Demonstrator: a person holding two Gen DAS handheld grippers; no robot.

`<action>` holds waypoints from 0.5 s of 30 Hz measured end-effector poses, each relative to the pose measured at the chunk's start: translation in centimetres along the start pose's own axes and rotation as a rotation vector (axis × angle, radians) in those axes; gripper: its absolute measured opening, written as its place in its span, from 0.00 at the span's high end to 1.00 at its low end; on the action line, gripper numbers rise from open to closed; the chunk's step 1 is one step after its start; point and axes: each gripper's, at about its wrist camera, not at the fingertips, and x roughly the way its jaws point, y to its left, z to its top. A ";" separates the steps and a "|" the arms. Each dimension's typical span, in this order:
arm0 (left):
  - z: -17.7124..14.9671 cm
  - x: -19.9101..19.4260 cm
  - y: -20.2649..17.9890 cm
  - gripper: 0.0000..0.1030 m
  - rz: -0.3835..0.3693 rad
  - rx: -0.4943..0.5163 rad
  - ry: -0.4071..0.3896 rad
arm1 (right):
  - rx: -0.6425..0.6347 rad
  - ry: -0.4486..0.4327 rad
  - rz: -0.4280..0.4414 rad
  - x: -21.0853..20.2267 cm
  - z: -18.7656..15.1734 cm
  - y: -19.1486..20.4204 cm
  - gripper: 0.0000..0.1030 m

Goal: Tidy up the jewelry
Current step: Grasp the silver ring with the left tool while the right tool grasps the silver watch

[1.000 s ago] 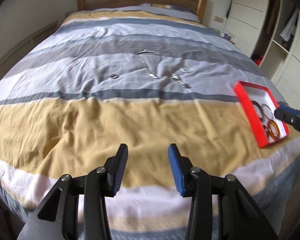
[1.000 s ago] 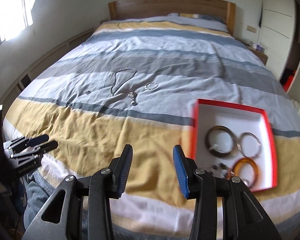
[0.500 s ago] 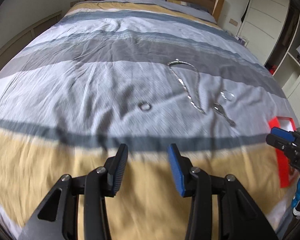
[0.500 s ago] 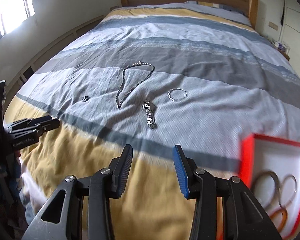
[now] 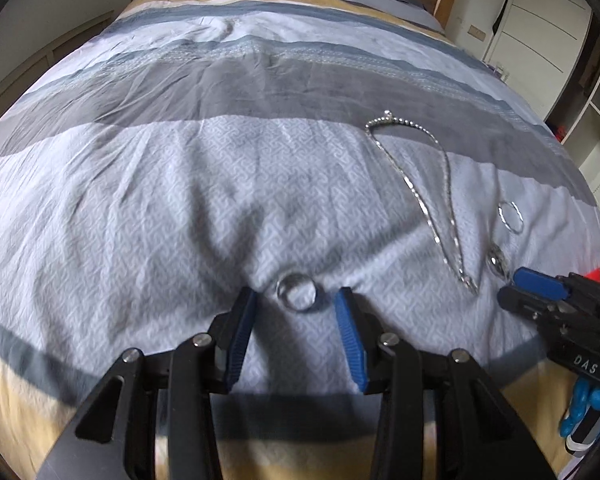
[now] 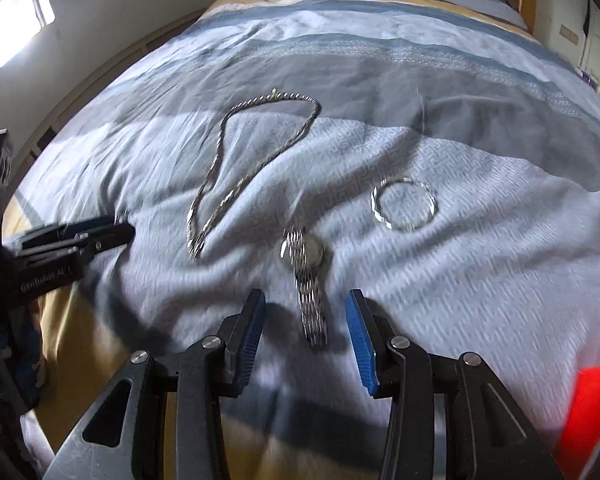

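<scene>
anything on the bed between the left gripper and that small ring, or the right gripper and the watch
Nothing visible. The ring lies on bare duvet just ahead of the open left gripper; the watch lies just ahead of the open right gripper.

left tongs (image 5: 296, 306) closing, now flank ring (image 5: 297, 297) | right tongs (image 6: 306, 310) reached watch (image 6: 309, 280)

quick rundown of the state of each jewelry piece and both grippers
ring: flat on the bedspread, between the left fingers, not gripped
watch: lying stretched out, strap end between the right fingers, not gripped
necklace: loose loop on the bedspread, untouched
bangle: flat, untouched
left gripper: open, has just been closing a little around the ring
right gripper: open
red box: only a corner shows
</scene>
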 end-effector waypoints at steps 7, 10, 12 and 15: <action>0.1 0.2 -0.8 0.82 0.025 0.043 -0.017 | 0.004 -0.002 0.003 1.4 1.4 0.1 0.76; -0.1 -0.3 -1.0 0.82 0.022 0.039 -0.030 | 0.002 -0.014 0.023 0.8 1.1 0.4 0.76; -0.5 -1.0 -1.0 0.82 0.008 0.025 -0.037 | -0.009 -0.022 0.027 0.1 0.5 0.6 0.76; -1.1 -2.0 -1.4 0.82 0.002 0.026 -0.042 | 0.002 -0.038 0.041 -1.3 -0.3 0.8 0.76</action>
